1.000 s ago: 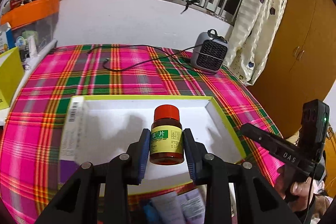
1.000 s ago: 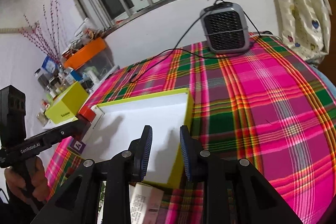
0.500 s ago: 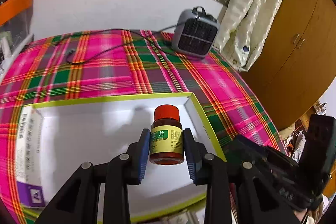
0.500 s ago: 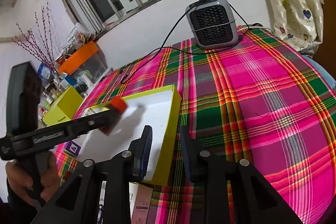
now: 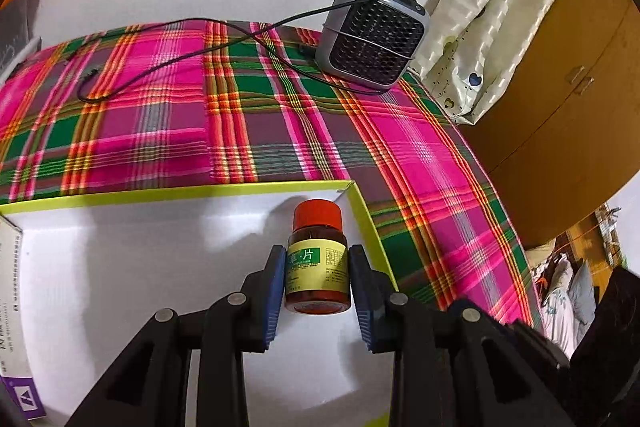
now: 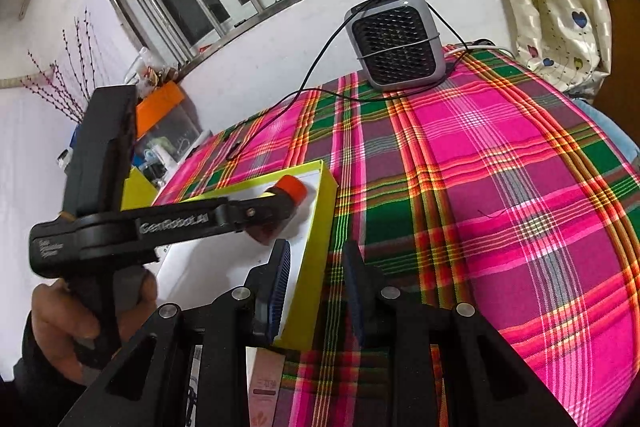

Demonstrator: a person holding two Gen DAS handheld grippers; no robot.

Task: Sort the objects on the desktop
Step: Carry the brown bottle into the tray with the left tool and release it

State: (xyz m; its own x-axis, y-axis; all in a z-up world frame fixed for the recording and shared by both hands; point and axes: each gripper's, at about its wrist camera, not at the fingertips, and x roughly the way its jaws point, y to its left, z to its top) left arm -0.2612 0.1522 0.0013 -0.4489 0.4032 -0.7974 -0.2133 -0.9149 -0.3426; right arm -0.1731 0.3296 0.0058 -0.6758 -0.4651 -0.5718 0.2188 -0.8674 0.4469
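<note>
My left gripper (image 5: 318,277) is shut on a small brown medicine bottle (image 5: 317,263) with a red cap and a yellow label. It holds the bottle over the far right corner of a shallow box (image 5: 362,211) with a white floor and yellow-green rim. In the right wrist view the bottle's red cap (image 6: 292,188) shows past the left gripper's fingers, low inside the box (image 6: 320,223). My right gripper (image 6: 316,281) stands open with nothing between its pads, over the box's near right wall. A white and purple carton (image 5: 14,331) lies at the box's left side.
A grey fan heater (image 5: 372,35) with a black cord stands at the back of the plaid tablecloth (image 5: 168,123). Small cartons (image 6: 266,383) lie under the right gripper. A curtain (image 5: 488,7) and wooden cupboard (image 5: 568,75) are to the right. Boxes and clutter (image 6: 160,103) line the left wall.
The left gripper has carried the bottle rightward and down, from the box's middle to its far right corner. The right gripper has stayed nearly still.
</note>
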